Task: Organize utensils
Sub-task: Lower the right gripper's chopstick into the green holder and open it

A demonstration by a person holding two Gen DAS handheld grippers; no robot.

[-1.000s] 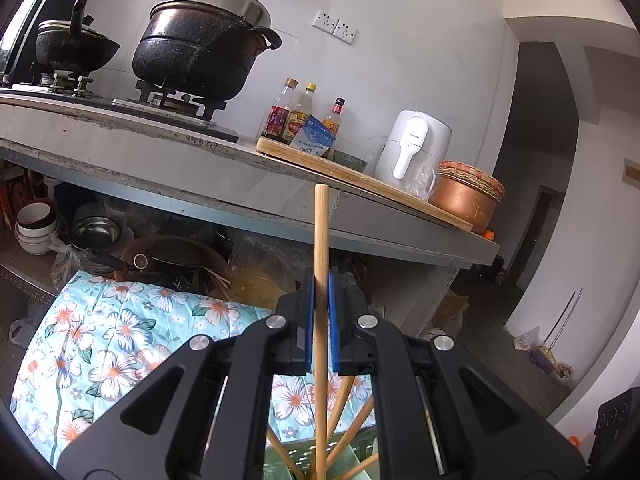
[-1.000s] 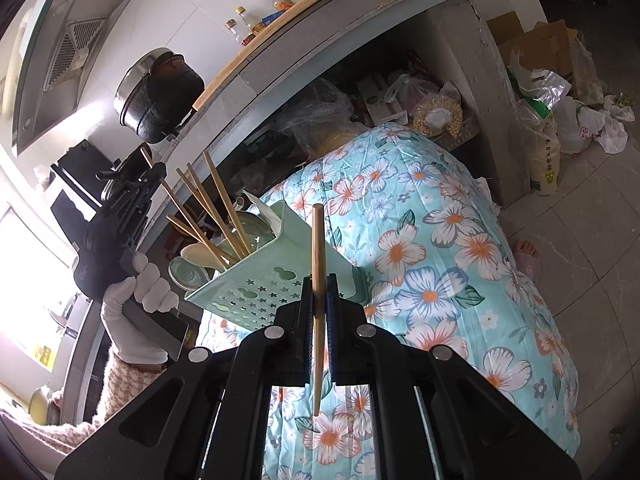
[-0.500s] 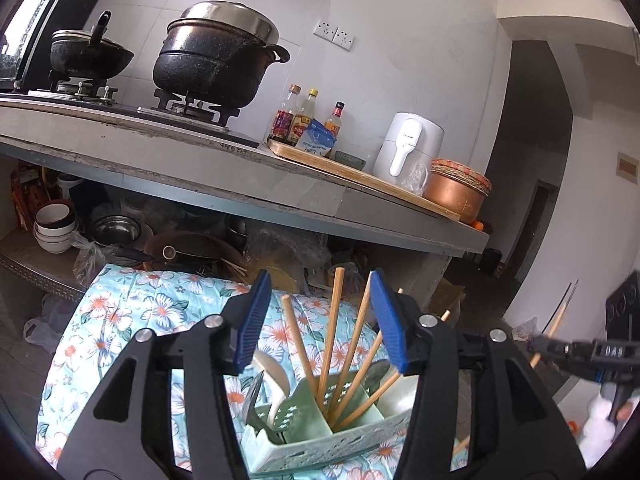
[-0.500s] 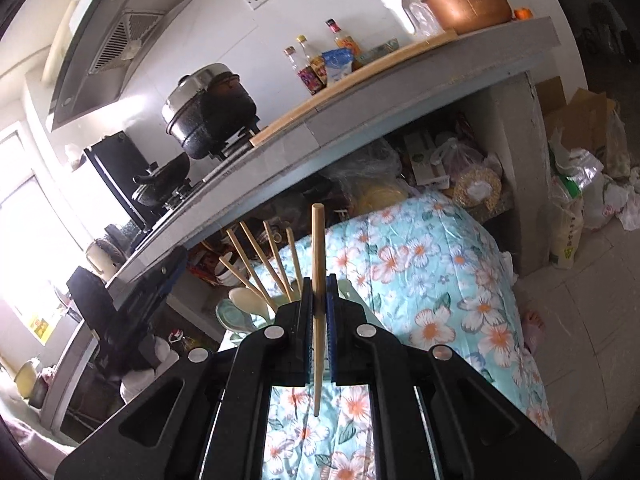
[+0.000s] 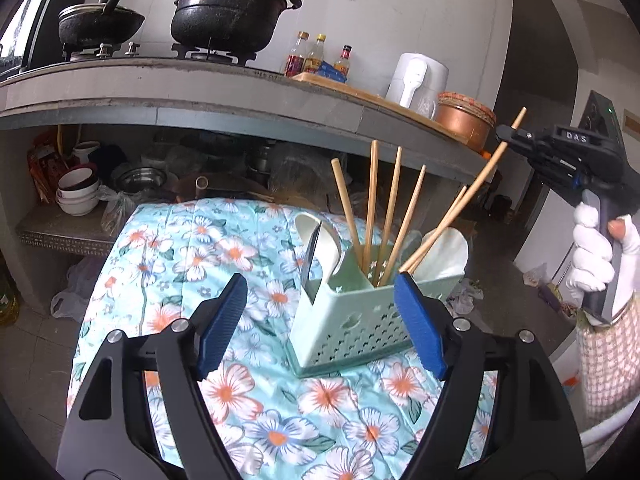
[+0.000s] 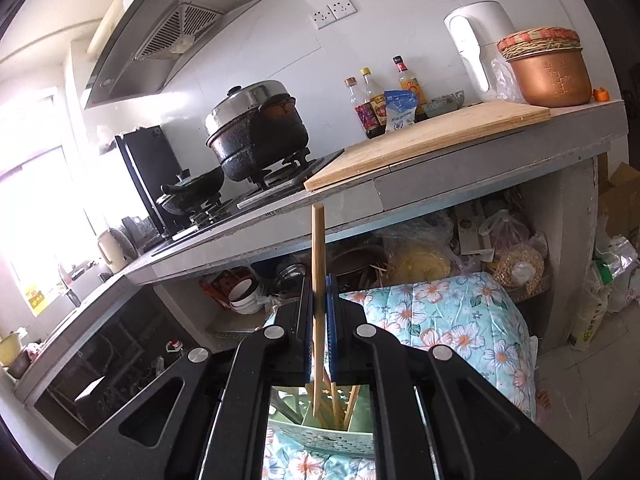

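Since releasing its chopstick, left gripper (image 5: 320, 320) is opening, empty; right gripper (image 6: 320, 320), clamped on 1 chopstick (image 6: 319, 264), should lower it straight into the green basket (image 5: 352, 332).

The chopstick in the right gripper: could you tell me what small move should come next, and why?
Probably lower it. The right gripper is shut on the chopstick, whose lower tip hangs just above the green holder where other chopsticks stand.
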